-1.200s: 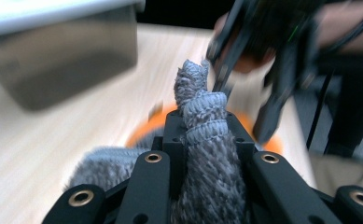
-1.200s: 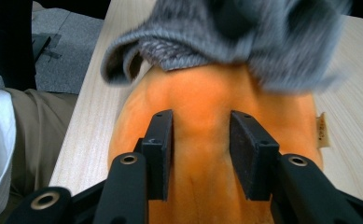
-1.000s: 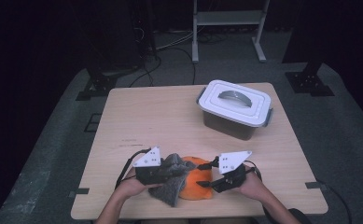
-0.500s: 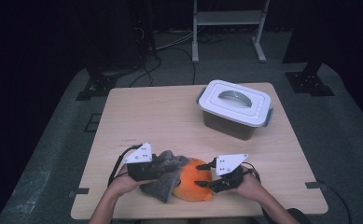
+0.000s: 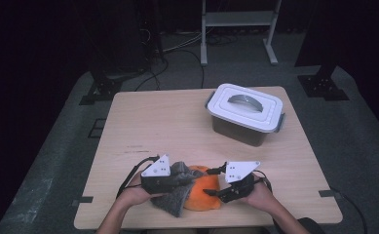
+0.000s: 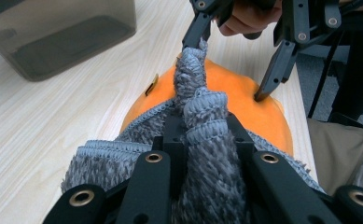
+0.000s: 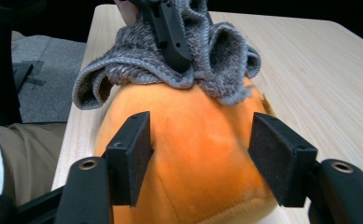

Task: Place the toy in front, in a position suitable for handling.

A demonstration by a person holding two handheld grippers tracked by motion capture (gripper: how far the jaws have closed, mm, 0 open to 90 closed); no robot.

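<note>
A round orange plush toy lies near the table's front edge, with a grey fuzzy cloth draped over its left side. My left gripper is shut on a bunched fold of that cloth, its jaws pinching it over the toy. My right gripper straddles the toy from the right. Its jaws have just been opening, and the pads stand at the toy's sides without squeezing it. One right fingertip touches the tip of the cloth.
A grey storage box with a white handled lid stands at the back right of the wooden table; its dark wall is close ahead of the left gripper. A person's legs are at the table's front edge.
My left gripper drew the cloth a little to the left, then came back right over the toy. The right hand kept its place.
</note>
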